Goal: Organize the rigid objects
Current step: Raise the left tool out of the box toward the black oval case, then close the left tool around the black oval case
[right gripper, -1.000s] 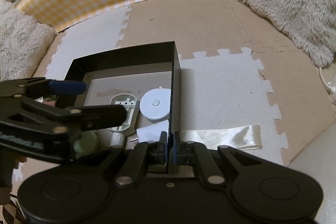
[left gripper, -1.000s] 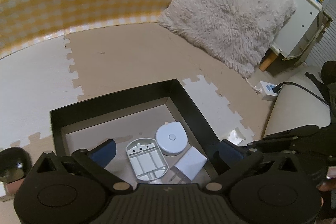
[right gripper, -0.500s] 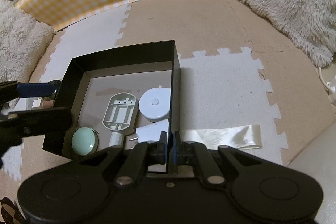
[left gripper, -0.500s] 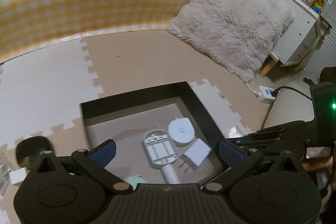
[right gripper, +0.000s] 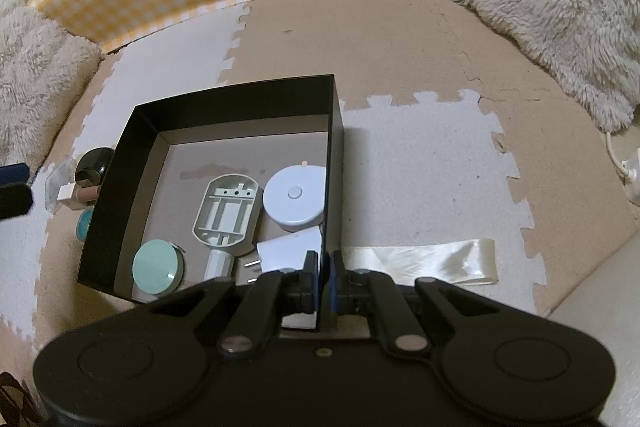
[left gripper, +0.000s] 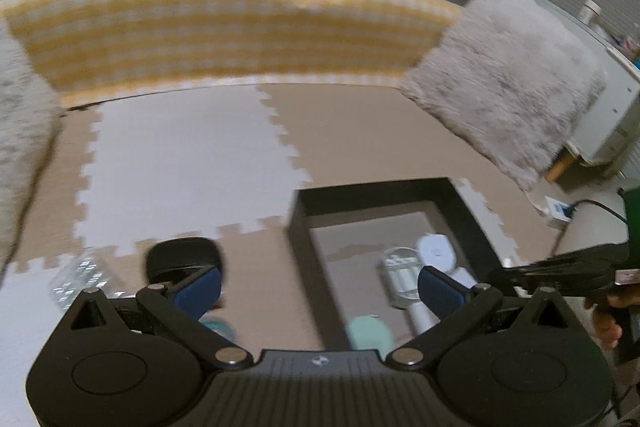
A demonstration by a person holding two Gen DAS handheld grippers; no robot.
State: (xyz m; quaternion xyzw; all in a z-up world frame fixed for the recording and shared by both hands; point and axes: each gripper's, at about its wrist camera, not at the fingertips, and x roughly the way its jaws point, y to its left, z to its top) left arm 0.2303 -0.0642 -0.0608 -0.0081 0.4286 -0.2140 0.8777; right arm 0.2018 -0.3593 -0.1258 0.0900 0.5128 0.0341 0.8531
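Left of the open box, a black round object [right gripper: 93,166], a small white-capped item [right gripper: 74,193] and a teal disc [right gripper: 83,223] lie on the foam mat [right gripper: 420,187]. The left gripper [left gripper: 318,287] hangs over that side with its blue pads spread wide and nothing between them. The black box [right gripper: 240,93] sits ahead of the right gripper [right gripper: 320,269], holding a mint round tin [right gripper: 158,267], a grey plastic tray [right gripper: 226,213], a white puck [right gripper: 294,197] and a white plug adapter [right gripper: 290,251]. The right gripper pinches the box's right wall, its jaws pressed together on it. Right of it lies a cream ribbon [right gripper: 420,261].

Black box [right gripper: 236,103], mint-green disc [right gripper: 158,267]
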